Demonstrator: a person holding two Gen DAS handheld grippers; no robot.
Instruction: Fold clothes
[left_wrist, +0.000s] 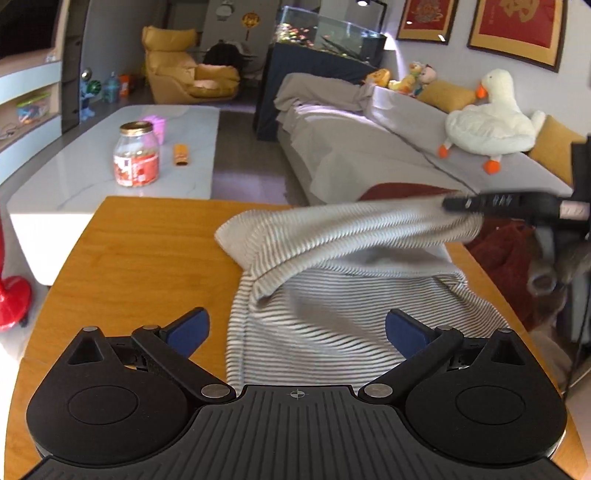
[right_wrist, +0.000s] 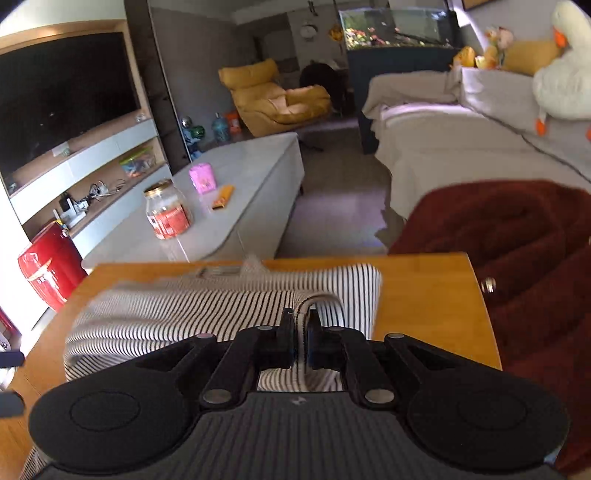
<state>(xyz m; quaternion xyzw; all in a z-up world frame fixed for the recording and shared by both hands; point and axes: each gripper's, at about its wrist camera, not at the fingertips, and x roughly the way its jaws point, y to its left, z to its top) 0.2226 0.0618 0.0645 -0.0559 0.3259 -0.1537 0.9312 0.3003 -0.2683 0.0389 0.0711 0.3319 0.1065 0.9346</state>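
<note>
One striped garment (left_wrist: 332, 295) lies on one wooden table (left_wrist: 129, 258), and two grippers work over it. The left gripper (left_wrist: 295, 328) hovers with its blue-padded jaws spread wide and nothing between them; the cloth lies just ahead and below, between the two fingers in the left wrist view. To the right, a fold of the garment rises off the table and stretches up to the right gripper (left_wrist: 465, 204), whose jaws are clamped tight on the cloth's edge; in the right wrist view the right gripper (right_wrist: 302, 332) pinches a pale band of the fabric. One dark red blanket (right_wrist: 517, 258) lies beside the table's right edge. Beyond stand a white coffee table (left_wrist: 92, 173) bearing one jar (left_wrist: 136, 155), a yellow armchair (left_wrist: 177, 66), and a covered sofa (left_wrist: 369, 147) with one white plush goose (left_wrist: 491, 118).
</note>
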